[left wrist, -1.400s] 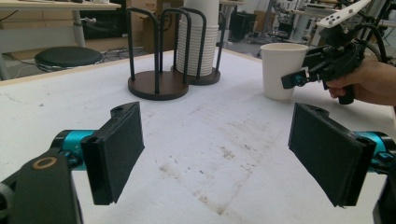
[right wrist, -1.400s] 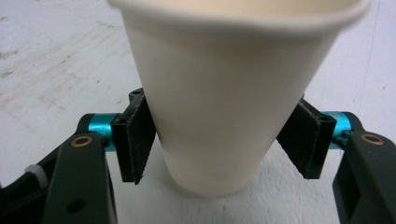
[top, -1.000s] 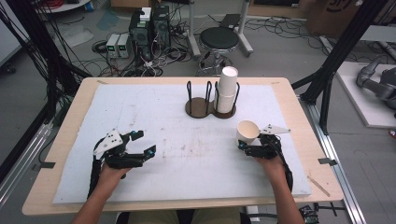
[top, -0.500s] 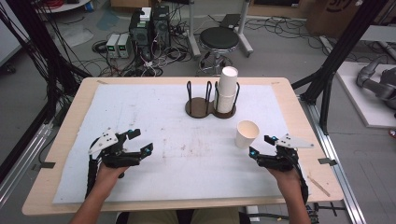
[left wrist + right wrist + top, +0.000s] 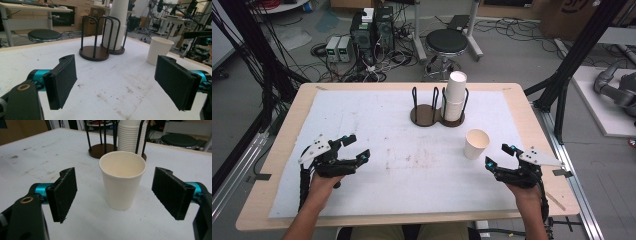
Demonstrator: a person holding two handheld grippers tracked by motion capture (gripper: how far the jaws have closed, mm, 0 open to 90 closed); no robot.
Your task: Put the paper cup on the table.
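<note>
Open mat (image 5: 402, 150) lies between your two hands. Ahead of your right gripper (image 5: 501, 155) the paper cup (image 5: 476, 143) stands upright; behind it, the rack (image 5: 438, 105) with stacked cups (image 5: 455, 95) blocks the way.

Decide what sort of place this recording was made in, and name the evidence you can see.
Most likely a robotics lab or workshop. Computer boxes with tangled cables sit on the floor behind the table, a black metal frame surrounds it, and a person works a handheld left gripper and right gripper.

A grey floor (image 5: 522, 55) strewn with cables (image 5: 337, 75) is seen across the top of the frame. A black stool (image 5: 446, 41) is placed at top centre, computer boxes (image 5: 369, 27) at upper left.
</note>
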